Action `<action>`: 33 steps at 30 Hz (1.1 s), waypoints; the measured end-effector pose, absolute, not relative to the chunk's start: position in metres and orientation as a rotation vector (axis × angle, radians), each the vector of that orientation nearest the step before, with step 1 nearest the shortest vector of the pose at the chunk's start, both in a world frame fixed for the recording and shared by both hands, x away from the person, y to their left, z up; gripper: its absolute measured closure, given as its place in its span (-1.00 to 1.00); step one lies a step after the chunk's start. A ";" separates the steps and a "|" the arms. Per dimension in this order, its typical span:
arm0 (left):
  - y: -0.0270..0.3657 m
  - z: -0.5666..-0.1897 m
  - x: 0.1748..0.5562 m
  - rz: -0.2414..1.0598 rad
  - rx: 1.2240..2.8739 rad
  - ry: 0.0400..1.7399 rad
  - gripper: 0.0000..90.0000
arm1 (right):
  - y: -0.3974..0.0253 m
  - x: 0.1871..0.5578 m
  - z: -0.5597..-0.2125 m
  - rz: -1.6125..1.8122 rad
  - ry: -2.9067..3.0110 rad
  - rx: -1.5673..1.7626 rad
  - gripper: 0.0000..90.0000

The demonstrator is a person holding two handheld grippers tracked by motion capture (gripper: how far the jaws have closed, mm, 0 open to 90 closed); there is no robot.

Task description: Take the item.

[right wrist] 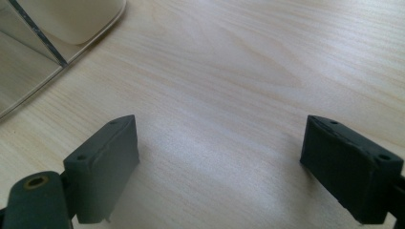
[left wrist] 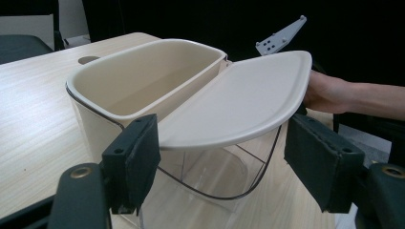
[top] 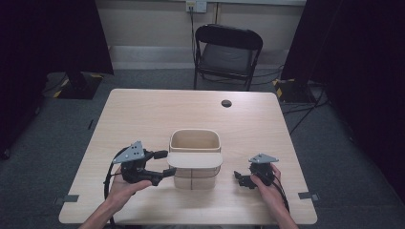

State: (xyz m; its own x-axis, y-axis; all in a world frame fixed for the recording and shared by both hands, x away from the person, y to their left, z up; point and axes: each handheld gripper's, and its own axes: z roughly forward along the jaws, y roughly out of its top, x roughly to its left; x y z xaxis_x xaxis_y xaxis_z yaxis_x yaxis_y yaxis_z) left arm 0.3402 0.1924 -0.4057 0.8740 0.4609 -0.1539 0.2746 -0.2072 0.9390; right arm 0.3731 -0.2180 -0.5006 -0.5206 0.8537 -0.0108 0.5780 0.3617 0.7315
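A cream bin (top: pixel 195 140) stands at the middle of the table, near the front edge. Its flat cream lid (top: pixel 195 160) is swung out level over a clear lower part (left wrist: pixel 210 176). My left gripper (top: pixel 165 163) is open at the lid's left end. In the left gripper view its jaws flank the lid (left wrist: pixel 239 100) without closing on it, and the bin's hollow (left wrist: pixel 133 81) looks empty. To the right of the bin, my right gripper (top: pixel 241 178) is open low over bare wood. The right gripper (right wrist: pixel 219 162) holds nothing, and the bin's corner (right wrist: pixel 71 19) lies beyond its jaws.
A black folding chair (top: pixel 228 52) stands behind the table. A dark cable hole (top: pixel 226 103) sits near the table's far edge. Black curtains hang at both sides. Grey tape marks (top: pixel 305 195) lie at the near corners of the table (top: pixel 143 114).
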 end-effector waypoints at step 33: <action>0.186 -0.395 0.344 0.158 1.773 0.537 -0.35 | -0.218 0.373 -0.501 0.966 2.239 1.250 -0.74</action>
State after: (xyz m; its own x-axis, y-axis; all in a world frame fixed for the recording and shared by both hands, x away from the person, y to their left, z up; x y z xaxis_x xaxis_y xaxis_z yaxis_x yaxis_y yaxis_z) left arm 0.3444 0.1865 -0.3954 0.8835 0.4353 -0.1731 0.2728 -0.1777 0.9455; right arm 0.3731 -0.2180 -0.5006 -0.5207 0.8536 -0.0108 0.5779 0.3618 0.7315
